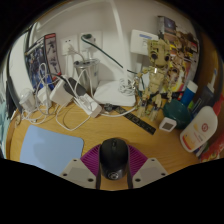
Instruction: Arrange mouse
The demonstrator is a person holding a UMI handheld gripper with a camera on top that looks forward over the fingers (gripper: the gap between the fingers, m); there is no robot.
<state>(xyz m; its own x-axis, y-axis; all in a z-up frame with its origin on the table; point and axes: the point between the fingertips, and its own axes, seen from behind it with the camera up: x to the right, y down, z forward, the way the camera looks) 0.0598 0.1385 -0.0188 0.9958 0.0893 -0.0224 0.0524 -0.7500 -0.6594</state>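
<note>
A black computer mouse (114,160) sits between my gripper's (114,172) two fingers, over the wooden desk (150,145). The magenta pads (92,158) press against both its sides, so the gripper is shut on it. The mouse's rear end points toward the camera and its front points away. A light blue mouse mat (50,148) lies on the desk just left of the left finger, apart from the mouse.
Beyond the fingers lie a black remote (140,124), a white power strip (86,103) with tangled white cables, and a wooden tree-like figure (157,72). A white and red object (199,130) stands at the right. Posters lean against the wall at the left.
</note>
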